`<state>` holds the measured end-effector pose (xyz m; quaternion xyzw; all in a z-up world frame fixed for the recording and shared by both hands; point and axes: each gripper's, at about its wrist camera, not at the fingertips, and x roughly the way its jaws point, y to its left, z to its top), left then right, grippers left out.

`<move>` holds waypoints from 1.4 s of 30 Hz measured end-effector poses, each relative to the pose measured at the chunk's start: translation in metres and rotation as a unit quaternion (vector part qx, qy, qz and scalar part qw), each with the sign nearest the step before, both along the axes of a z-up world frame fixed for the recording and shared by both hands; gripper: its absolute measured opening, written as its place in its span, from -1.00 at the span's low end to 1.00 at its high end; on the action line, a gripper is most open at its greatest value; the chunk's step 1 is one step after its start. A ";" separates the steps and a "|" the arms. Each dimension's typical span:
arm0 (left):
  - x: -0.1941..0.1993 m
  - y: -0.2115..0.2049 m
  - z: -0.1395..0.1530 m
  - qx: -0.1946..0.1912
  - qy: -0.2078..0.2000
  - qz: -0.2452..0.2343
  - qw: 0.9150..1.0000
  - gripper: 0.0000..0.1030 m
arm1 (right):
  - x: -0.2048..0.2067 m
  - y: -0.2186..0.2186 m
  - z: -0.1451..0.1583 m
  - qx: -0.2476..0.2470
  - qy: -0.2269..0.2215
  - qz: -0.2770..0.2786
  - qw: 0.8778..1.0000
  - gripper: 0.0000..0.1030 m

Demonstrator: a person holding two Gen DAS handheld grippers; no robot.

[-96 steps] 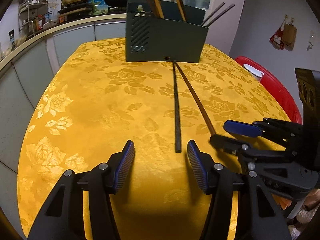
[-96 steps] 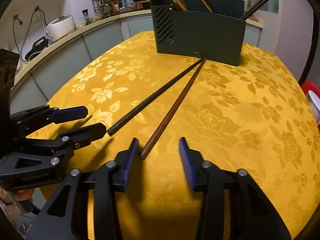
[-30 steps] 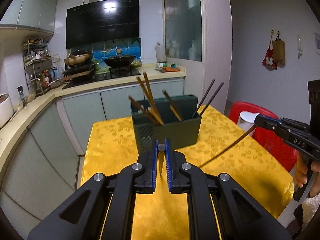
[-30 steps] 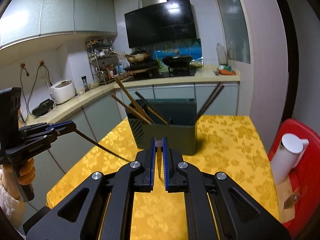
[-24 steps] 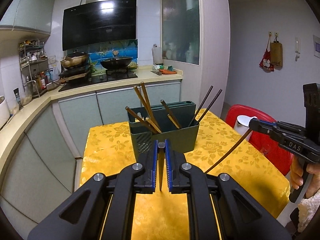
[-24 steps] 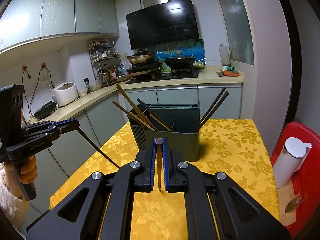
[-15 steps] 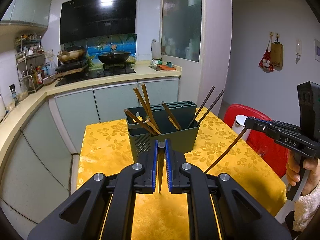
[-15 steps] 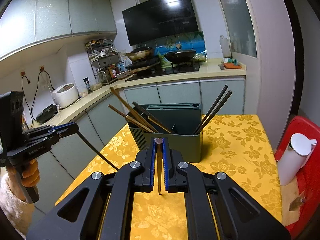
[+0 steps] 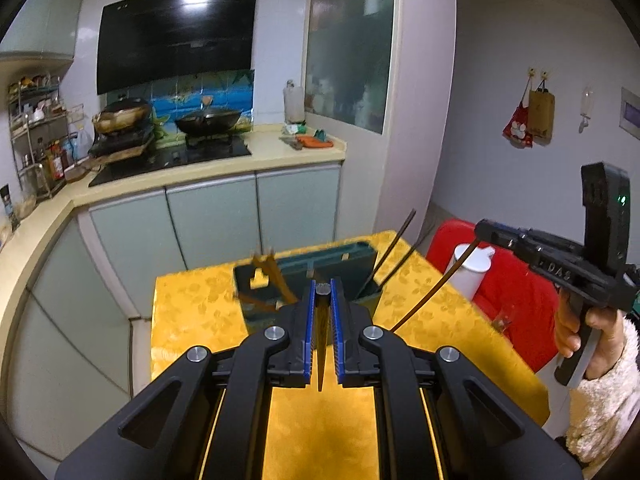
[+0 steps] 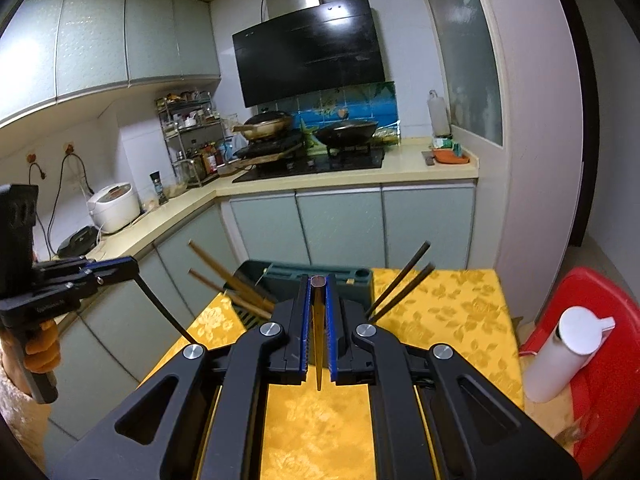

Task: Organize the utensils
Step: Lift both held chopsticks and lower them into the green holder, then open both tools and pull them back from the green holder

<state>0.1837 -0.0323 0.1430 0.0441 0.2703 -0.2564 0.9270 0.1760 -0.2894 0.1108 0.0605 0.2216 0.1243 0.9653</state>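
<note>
Your left fingers (image 9: 308, 344) pinch a black chopstick (image 9: 320, 354) above the bench (image 9: 192, 312); beyond stands the holder (image 9: 360, 256). Your right fingers (image 10: 306, 332) clamp the brown chopstick (image 10: 318, 344), showing the left gripper (image 10: 120, 266) beside.

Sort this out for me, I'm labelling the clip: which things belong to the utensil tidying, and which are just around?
Part of the job:
- black chopstick in the left gripper
- brown chopstick in the right gripper
- green utensil holder with its chopsticks

Just around:
- white flask
- red chair
- rice cooker
- woks
</note>
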 end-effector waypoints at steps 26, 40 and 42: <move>0.073 -0.052 0.095 -0.034 -0.035 0.016 0.999 -0.86 | 0.040 -0.011 0.058 -0.032 -0.048 -0.027 0.998 -0.85; 0.106 -0.050 0.048 0.003 -0.009 0.044 0.999 -0.86 | 0.074 0.006 0.042 -0.049 -0.017 -0.028 0.998 -0.85; 0.108 -0.047 0.040 0.002 0.000 0.047 0.999 -0.86 | 0.080 0.011 0.037 -0.054 -0.009 -0.024 0.998 -0.85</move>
